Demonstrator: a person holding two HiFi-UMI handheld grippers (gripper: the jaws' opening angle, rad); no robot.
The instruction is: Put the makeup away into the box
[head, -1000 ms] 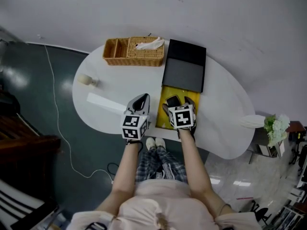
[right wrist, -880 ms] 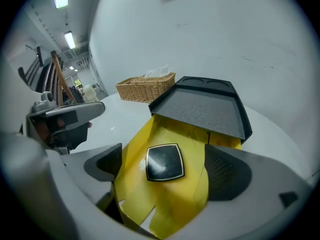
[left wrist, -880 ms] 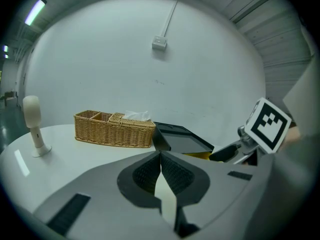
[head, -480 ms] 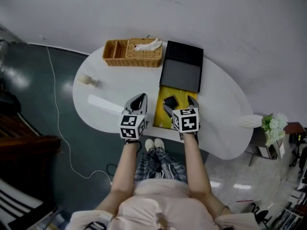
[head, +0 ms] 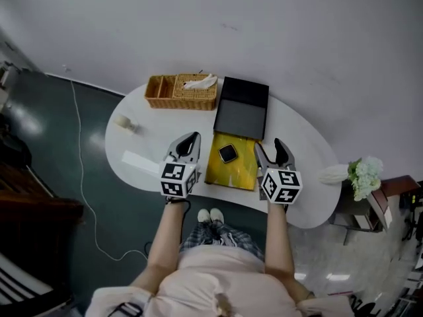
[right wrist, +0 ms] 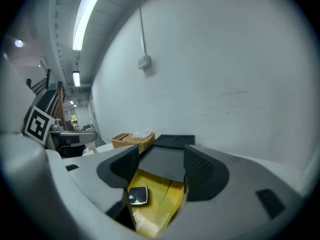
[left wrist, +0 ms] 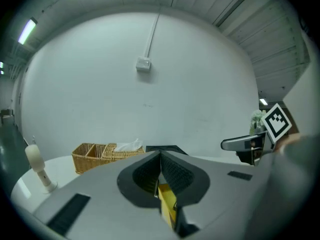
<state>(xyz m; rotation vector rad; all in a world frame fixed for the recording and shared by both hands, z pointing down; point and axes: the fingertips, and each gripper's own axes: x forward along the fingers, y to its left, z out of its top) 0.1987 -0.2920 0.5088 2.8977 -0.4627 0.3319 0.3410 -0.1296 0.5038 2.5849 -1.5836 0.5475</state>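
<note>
A yellow box with its black lid folded back lies on the white table. A small black square compact rests inside the box, also seen in the right gripper view as the compact on the yellow lining. My right gripper hovers to the right of the box, jaws apart and closing with nothing between them. My left gripper hangs left of the box, jaws together and empty; the left gripper looks over the box's yellow edge.
A wicker basket with tissue stands at the back left beside the lid. A white strip and a small cream bottle lie on the table's left part. Flowers stand off the table's right end.
Both grippers have risen and drawn back toward the person. The right one has moved off the box to its right, and the compact now lies alone in the box.
</note>
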